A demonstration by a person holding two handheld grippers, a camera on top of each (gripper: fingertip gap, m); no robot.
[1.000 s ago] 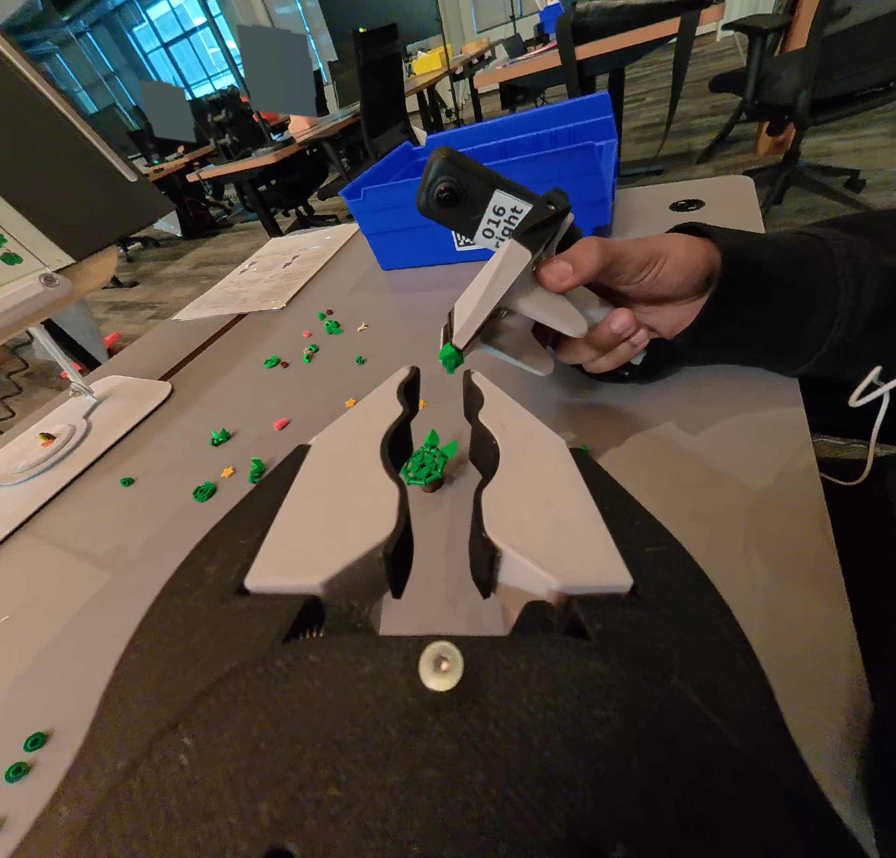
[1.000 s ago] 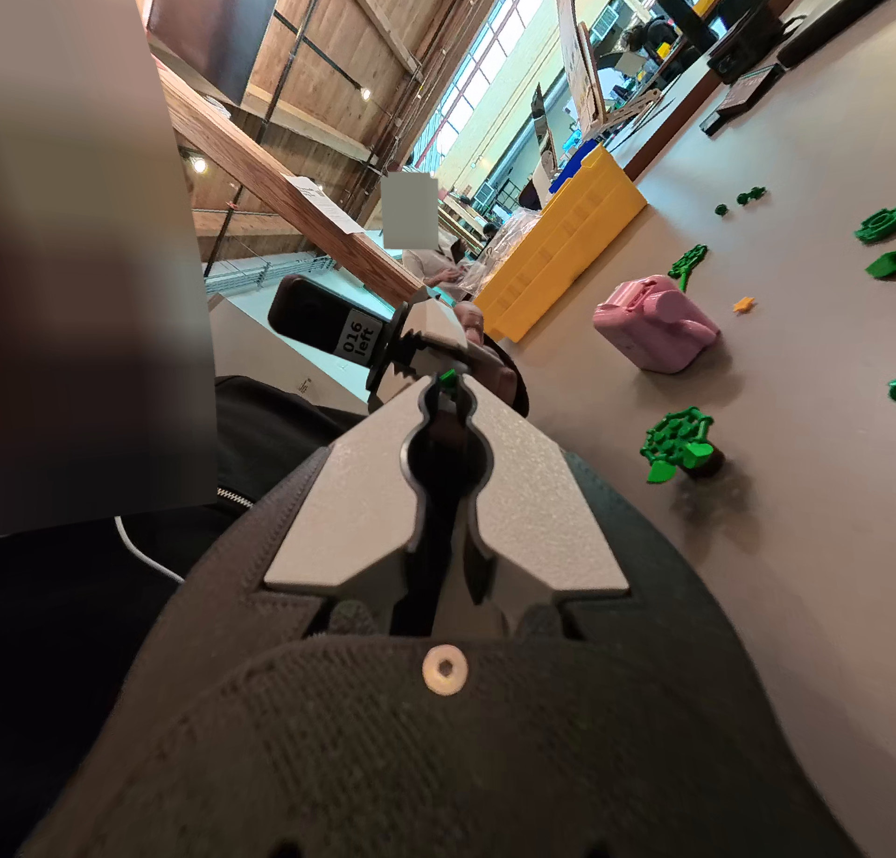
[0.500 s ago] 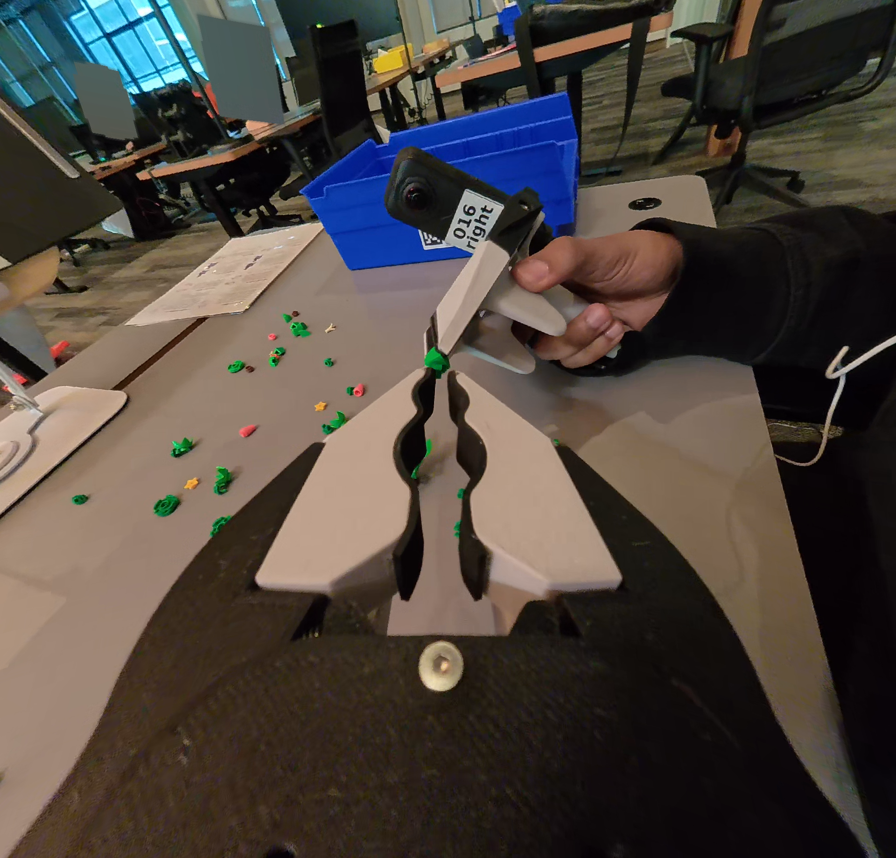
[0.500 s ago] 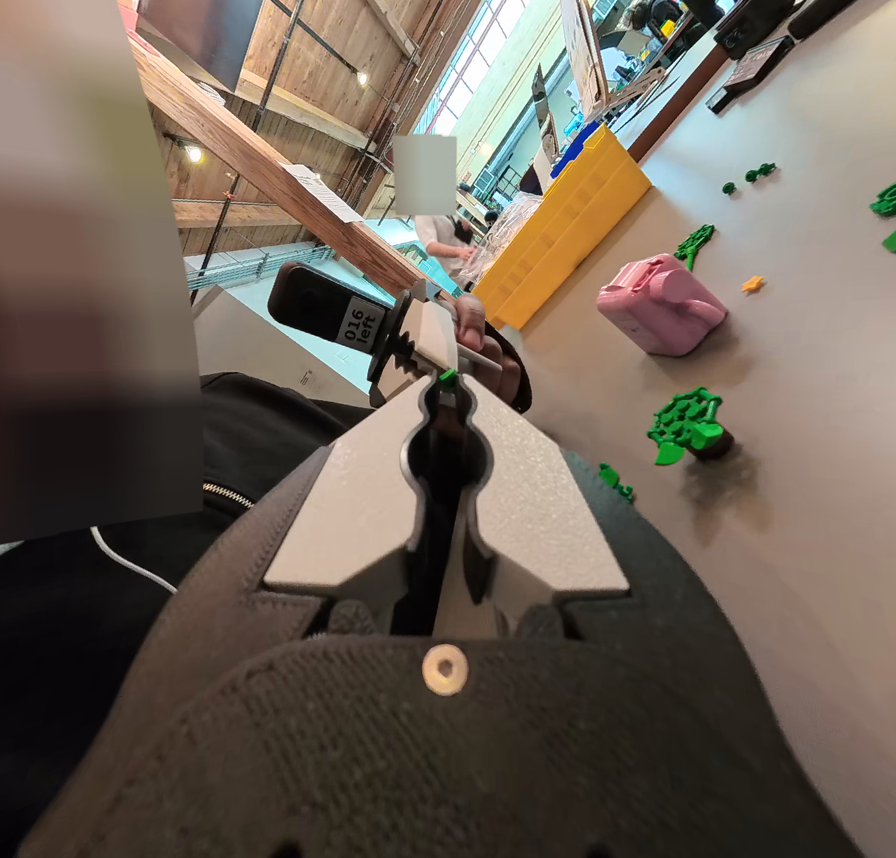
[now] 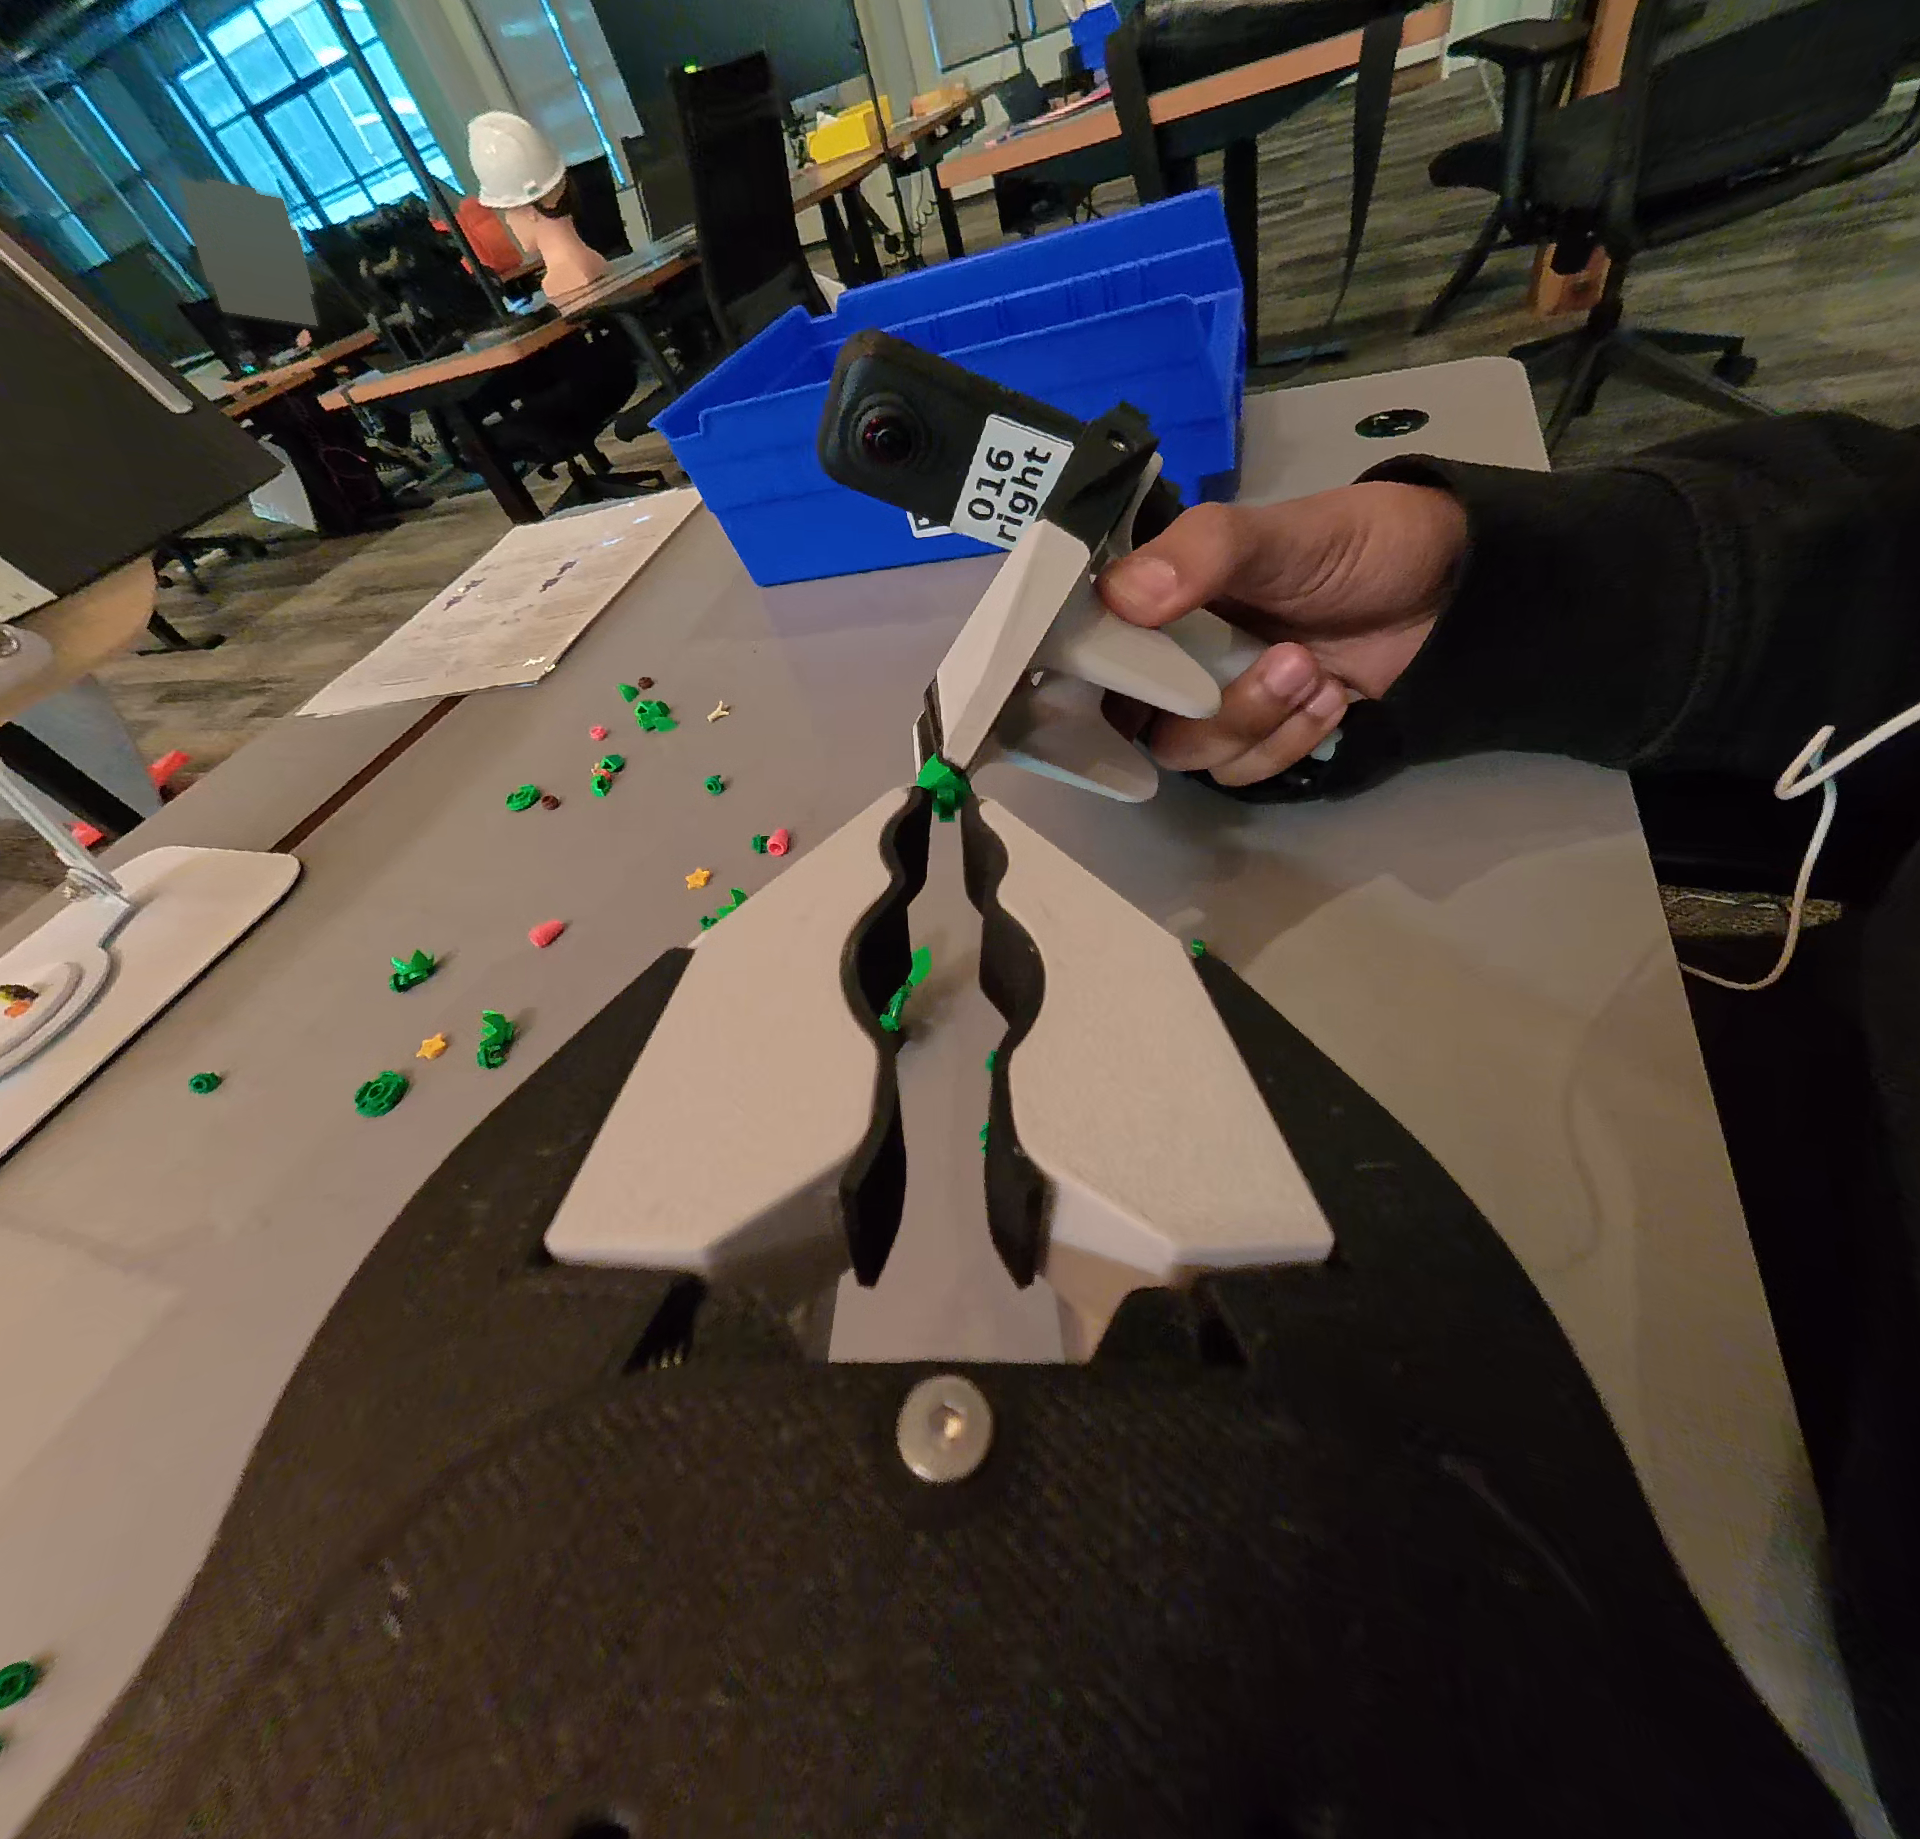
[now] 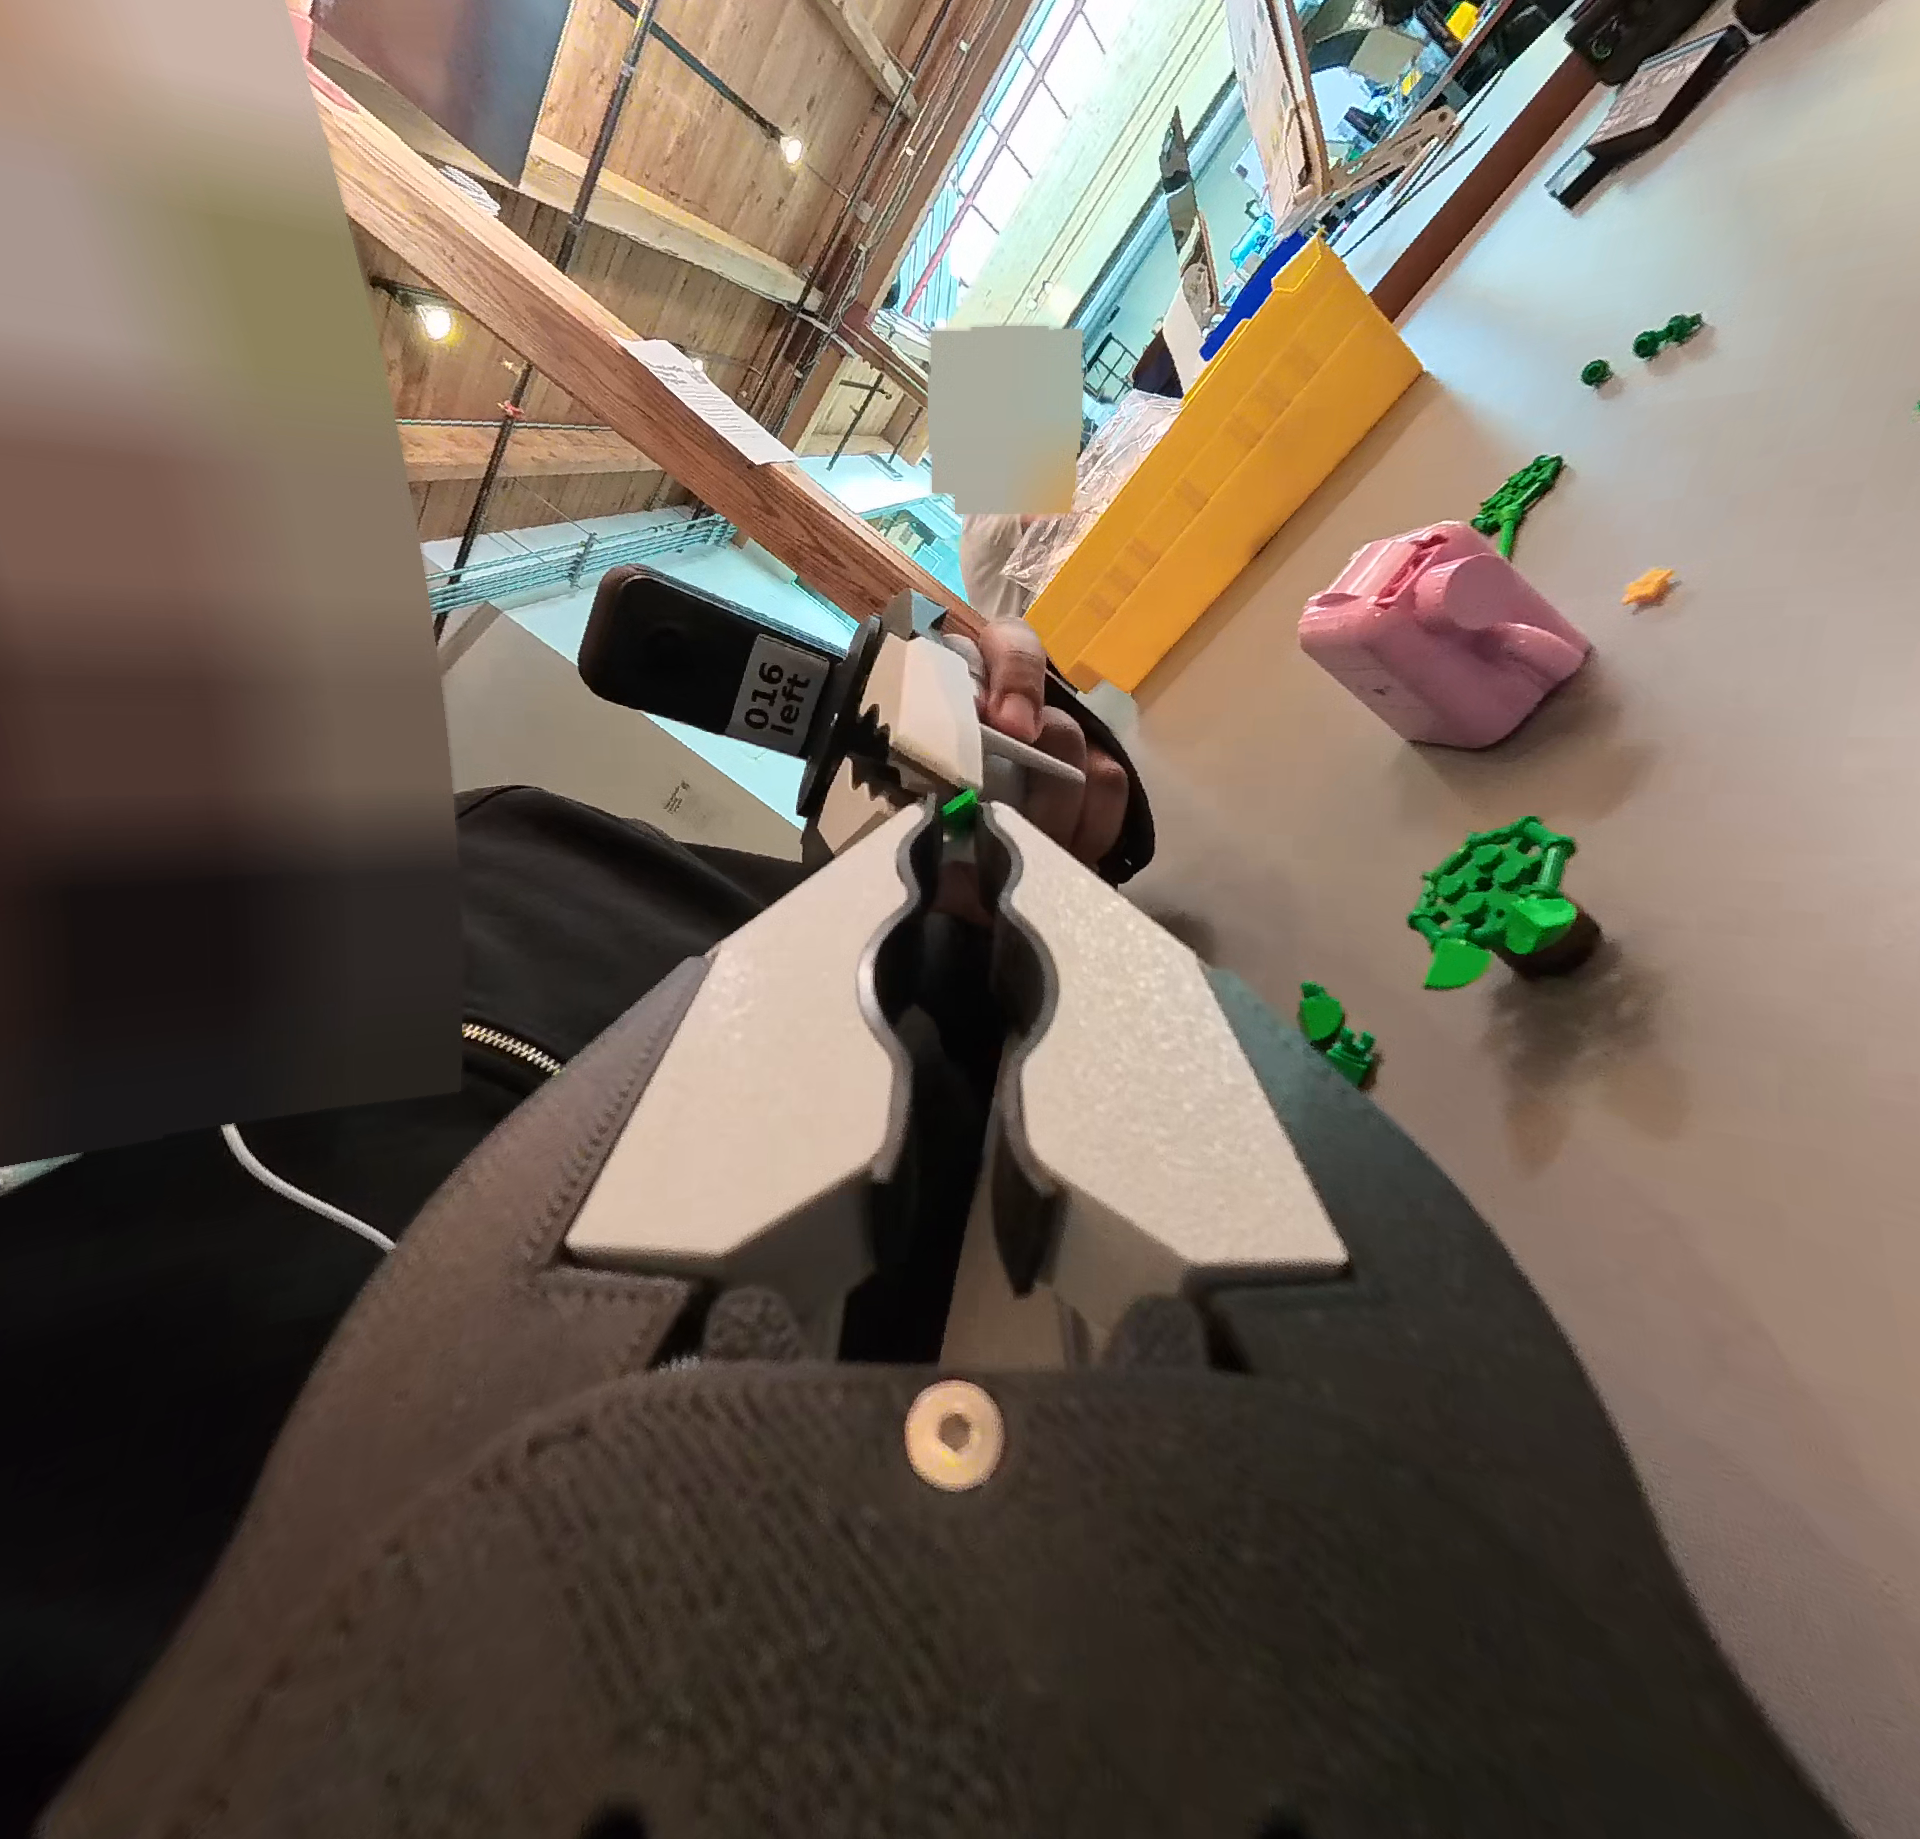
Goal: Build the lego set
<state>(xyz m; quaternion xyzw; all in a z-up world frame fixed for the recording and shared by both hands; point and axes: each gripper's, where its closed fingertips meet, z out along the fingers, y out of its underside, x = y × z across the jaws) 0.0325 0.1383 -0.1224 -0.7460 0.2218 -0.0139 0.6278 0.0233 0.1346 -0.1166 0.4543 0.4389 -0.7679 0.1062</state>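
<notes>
Left wrist view: the left claw [image 5: 943, 813] has its tips nearly closed around a small green piece [image 5: 941, 784], which the right claw [image 5: 938, 750] pinches from the far side; whether the left tips actually bear on the piece I cannot tell. Loose bits [image 5: 488, 1036] lie scattered on the desk [image 5: 1351, 1010] to the left, with a blue bin [image 5: 1039, 387] and a paper sheet [image 5: 520, 605] at the far side. This looks like a handover or regrip. To do it well, the left claw should close squarely on the piece before the right lets go, with both held steady so the tiny part neither twists nor drops.

Right wrist view: the right claw [image 6: 956, 828] is closed on the green piece [image 6: 958, 807], and the left claw [image 6: 935, 750] meets it tip to tip. Only here do the green plant assembly [image 6: 1496, 906], apart on the desk to the right, a pink case [image 6: 1439, 636] and a yellow bin [image 6: 1226, 449] show. The blue bin and sheet appear only in the other view.
</notes>
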